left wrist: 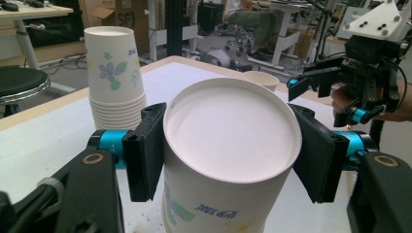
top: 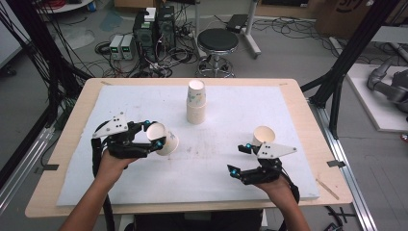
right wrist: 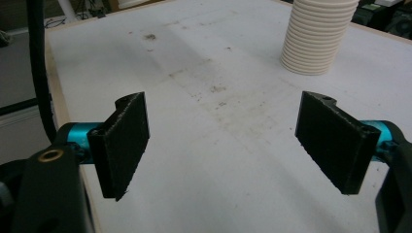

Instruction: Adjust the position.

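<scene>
The paper cup (left wrist: 228, 155), upside down and low over the white mat (top: 226, 163), was pinched by the left gripper (left wrist: 228, 150), while the right gripper (right wrist: 228, 145) gaped empty; a harder squeeze could buckle its thin wall.

White paper cup (left wrist: 228, 160) bears green-blue print, seemingly floral; white mat (top: 231, 159).

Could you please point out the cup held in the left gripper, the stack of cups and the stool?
held cup (left wrist: 228, 141), left gripper view, its flat bottom.
stack of cups (top: 196, 103), high view, its side wall.
stool (top: 218, 40), high view, its seat.
</scene>
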A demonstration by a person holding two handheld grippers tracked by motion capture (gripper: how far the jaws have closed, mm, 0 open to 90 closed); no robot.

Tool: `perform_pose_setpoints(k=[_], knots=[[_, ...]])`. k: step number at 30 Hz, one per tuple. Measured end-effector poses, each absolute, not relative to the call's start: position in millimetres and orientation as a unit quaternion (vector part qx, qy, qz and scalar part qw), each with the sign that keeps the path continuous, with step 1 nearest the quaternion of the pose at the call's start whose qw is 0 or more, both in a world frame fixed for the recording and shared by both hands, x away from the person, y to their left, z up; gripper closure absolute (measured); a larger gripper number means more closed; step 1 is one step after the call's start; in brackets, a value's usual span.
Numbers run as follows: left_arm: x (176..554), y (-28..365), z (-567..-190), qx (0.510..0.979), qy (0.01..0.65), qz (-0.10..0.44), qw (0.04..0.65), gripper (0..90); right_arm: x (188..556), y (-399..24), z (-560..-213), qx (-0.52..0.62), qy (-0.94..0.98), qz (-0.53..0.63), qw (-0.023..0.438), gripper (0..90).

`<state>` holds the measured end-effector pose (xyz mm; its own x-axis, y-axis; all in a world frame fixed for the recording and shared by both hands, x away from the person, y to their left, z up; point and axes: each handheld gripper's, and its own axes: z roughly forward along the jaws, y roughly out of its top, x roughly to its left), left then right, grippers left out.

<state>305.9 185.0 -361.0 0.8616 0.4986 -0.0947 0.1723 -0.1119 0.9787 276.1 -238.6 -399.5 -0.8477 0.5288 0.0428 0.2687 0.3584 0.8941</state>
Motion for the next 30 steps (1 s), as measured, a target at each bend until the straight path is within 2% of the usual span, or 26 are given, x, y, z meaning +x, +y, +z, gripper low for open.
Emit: perform_pose_setpoints(k=[30], knots=[[283.9, 146.9, -366.1, 0.754, 0.177, 0.085, 0.626, 35.3, 274.6, -196.4, -394.6, 0.174, 0.835, 0.515, 0.084, 20.5]])
